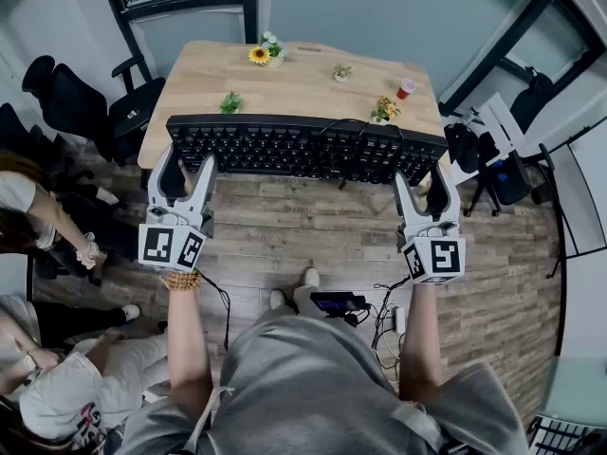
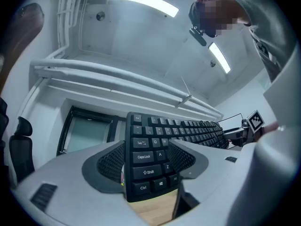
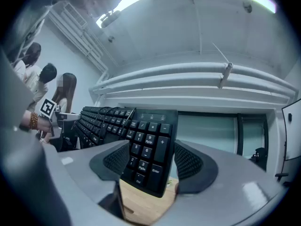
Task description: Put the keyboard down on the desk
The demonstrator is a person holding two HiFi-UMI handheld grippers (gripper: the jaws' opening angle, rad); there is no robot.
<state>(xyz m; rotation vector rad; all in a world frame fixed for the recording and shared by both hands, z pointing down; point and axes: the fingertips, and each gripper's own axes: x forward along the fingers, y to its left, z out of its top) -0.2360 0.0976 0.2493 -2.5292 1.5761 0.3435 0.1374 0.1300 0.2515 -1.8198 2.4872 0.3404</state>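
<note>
The black keyboard [image 1: 303, 148] is held in front of the person, along the near edge of the wooden desk [image 1: 285, 79]. It seems to be a little above the desk, with the keys turned towards the person, but I cannot tell for sure if its far edge touches the wood. A thin black cable [image 1: 346, 126] runs over its upper edge.

The left gripper [image 1: 186, 164] has the left end of the keyboard, where the Ctrl and Shift keys are. In the left gripper view its jaws stand wide, and the dotted pads [image 2: 110, 161] close on the two long sides of this end. The right gripper [image 1: 424, 180] has the other end, with the number keys. In the right gripper view its jaws are wide too, one on each long side of the keyboard [image 3: 150, 131], and light wood shows below them.

On the desk behind the keyboard stand a sunflower pot [image 1: 259, 55], three small plants [image 1: 230, 102] [image 1: 341, 71] [image 1: 384, 110] and a red cup [image 1: 406, 87], all well apart from the keyboard. A black office chair [image 1: 104, 102] stands at the left of the desk. The floor [image 1: 303, 226] is of wooden boards. At the left side of the room people [image 1: 57, 396] are sitting low, near the person's left elbow. The person wears a bead bracelet [image 1: 180, 281] on the left wrist.
</note>
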